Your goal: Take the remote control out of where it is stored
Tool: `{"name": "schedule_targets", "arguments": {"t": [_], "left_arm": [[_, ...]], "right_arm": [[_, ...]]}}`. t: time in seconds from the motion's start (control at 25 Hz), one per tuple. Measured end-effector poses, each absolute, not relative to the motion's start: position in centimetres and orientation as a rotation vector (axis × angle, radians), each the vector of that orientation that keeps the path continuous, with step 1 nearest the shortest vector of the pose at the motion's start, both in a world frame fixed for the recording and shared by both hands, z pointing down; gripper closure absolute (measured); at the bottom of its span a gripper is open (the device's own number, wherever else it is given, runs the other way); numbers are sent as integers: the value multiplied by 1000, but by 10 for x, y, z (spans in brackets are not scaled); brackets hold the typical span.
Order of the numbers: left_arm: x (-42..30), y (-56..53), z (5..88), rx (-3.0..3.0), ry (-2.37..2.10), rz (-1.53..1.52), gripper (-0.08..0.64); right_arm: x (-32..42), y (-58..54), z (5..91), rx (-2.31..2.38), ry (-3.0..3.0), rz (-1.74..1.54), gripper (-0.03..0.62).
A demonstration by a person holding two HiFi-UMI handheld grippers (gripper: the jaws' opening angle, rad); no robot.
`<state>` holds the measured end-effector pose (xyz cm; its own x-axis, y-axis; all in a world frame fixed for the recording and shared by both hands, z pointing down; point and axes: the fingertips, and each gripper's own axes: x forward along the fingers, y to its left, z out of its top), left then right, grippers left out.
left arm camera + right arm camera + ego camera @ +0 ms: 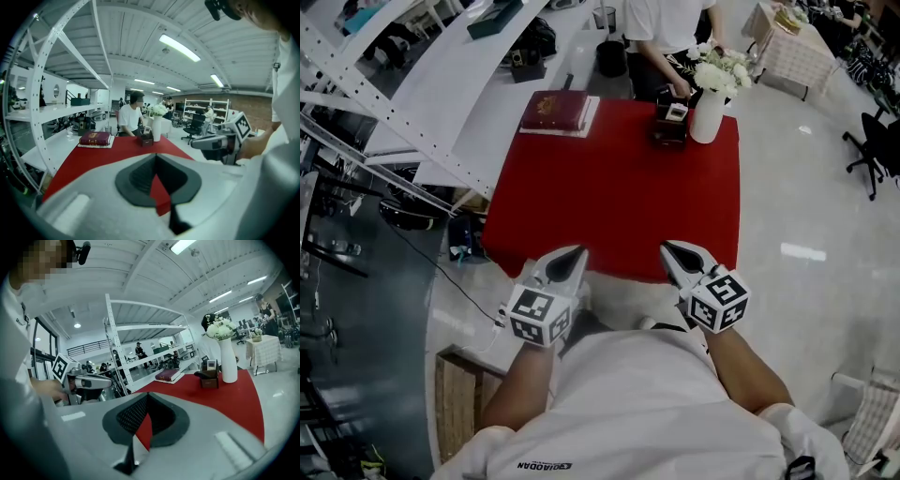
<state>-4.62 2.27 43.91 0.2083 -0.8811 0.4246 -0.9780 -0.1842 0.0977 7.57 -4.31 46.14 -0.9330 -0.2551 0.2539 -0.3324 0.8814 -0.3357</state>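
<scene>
The table (609, 197) is covered in red. Both grippers are held above its near edge, side by side and apart, pointing toward the far edge.

Left gripper (156, 155): jaws pressed together at the tips, with nothing between them. Only red table surface shows through the gap behind the tips.

Right gripper (147, 393): jaws pressed together, also empty.

Containers on the table:
- Dark holder (669, 131): stands at the far edge, right of centre. It holds the remote control (675, 112), which stands upright inside with its light face showing above the rim. The remote control is stored and well apart from both grippers.
- White vase (707, 117): stands upright just beside the holder, on its right in the head view. It holds a bunch of white flowers (717, 70).

Other items:
- A dark red book (553, 110) lies flat at the far left corner on a white underlay, well apart from the holder.
- A person in a white top (661, 23) stands at the far side of the table, one hand close to the holder.
- White shelving (441, 112) runs along the table's left side in the head view.
</scene>
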Motion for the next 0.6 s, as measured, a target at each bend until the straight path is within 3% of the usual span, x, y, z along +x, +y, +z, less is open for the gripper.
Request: {"name": "schedule_targets", "arguments": {"t": [0.6], "left_arm": [[-129, -50, 436, 2324, -1484, 458, 560]], "right_arm": [[-3, -83, 453, 734, -2773, 563, 589]]}}
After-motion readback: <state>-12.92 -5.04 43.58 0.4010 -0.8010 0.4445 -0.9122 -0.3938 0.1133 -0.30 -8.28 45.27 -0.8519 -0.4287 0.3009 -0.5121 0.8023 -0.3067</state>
